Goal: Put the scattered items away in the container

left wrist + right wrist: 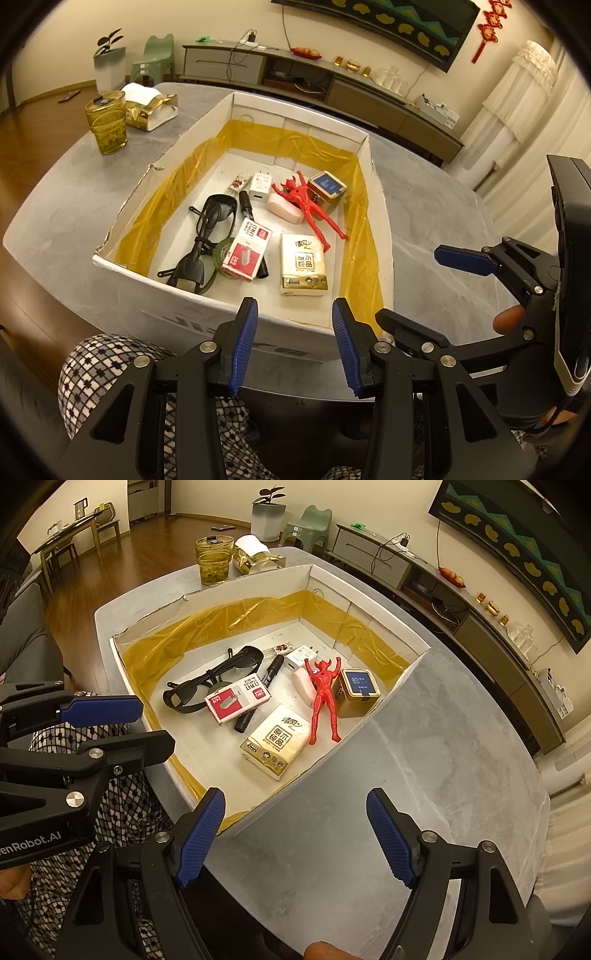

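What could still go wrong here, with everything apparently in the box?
1. The glass of tea stands close beside the box; shifting the box could knock it over.
2. The box's torn wall could tear further if gripped there.
3. Both grippers, left and right, are open and empty near the box's front rim; a careless move could bump it.

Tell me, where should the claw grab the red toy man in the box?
Probably the waist of the red toy man, coming from above: he lies flat on his back, and his middle is narrow. His head end leans on the pink bar, so the legs sit lower.
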`<state>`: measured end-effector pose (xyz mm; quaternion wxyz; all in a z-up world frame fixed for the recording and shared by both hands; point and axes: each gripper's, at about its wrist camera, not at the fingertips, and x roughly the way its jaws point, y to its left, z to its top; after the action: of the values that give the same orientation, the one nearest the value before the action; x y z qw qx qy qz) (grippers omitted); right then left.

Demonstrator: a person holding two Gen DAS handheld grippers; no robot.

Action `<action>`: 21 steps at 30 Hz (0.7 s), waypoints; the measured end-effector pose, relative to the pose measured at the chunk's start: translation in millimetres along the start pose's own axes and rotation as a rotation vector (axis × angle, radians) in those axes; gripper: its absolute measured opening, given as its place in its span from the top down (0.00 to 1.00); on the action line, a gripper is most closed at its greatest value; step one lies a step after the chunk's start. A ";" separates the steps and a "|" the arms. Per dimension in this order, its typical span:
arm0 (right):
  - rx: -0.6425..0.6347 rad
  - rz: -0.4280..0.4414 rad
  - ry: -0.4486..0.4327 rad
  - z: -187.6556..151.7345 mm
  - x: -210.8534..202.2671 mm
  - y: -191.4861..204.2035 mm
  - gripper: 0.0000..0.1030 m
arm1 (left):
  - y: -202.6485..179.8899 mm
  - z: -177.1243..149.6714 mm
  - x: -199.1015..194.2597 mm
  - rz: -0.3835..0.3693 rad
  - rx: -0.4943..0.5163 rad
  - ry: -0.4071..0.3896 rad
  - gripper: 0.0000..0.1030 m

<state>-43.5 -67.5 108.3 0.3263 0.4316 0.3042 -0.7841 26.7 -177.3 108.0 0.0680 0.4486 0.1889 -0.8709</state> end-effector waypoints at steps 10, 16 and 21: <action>-0.003 -0.009 -0.002 -2.0 0.2 2.5 0.22 | -2.4 -2.0 0.5 -0.003 0.002 0.002 0.57; -0.008 -0.021 -0.008 -2.6 -1.0 4.9 0.22 | -0.9 -2.8 0.1 -0.003 0.000 0.002 0.57; -0.012 -0.031 -0.012 -3.0 -1.9 6.9 0.22 | 0.0 -3.7 -1.1 -0.005 -0.002 0.000 0.57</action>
<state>-35.9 -68.9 107.3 0.3186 0.4200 0.3133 -0.7899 30.1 -176.0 106.9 0.0664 0.4479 0.1910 -0.8709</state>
